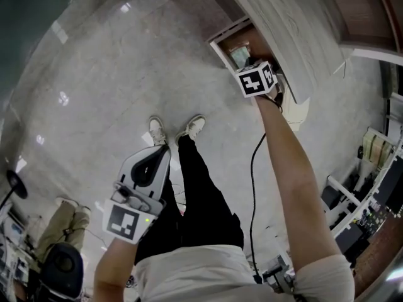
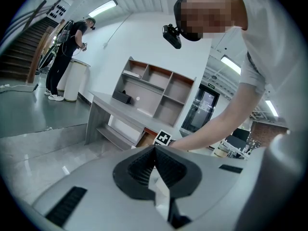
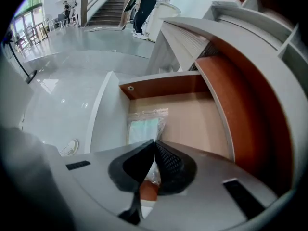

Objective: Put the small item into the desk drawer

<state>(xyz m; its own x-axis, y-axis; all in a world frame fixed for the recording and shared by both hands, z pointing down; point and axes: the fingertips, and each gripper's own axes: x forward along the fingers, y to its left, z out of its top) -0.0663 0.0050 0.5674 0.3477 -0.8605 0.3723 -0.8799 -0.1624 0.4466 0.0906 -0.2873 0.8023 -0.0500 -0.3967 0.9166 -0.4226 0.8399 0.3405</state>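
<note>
The desk drawer stands pulled out, with a white front and a brown wooden inside. A small clear plastic packet with pale green content lies flat on its bottom, also seen from above. My right gripper is shut inside the drawer, its tips right at the packet's near crinkled edge; whether they pinch the plastic I cannot tell. From above, its marker cube hides the jaws. My left gripper hangs shut and empty by the person's left leg.
The grey desk top overhangs the drawer, with brown shelf compartments above it. A cable hangs below the right arm. The person's shoes stand on the glossy floor. Another person stands by a white bin near stairs.
</note>
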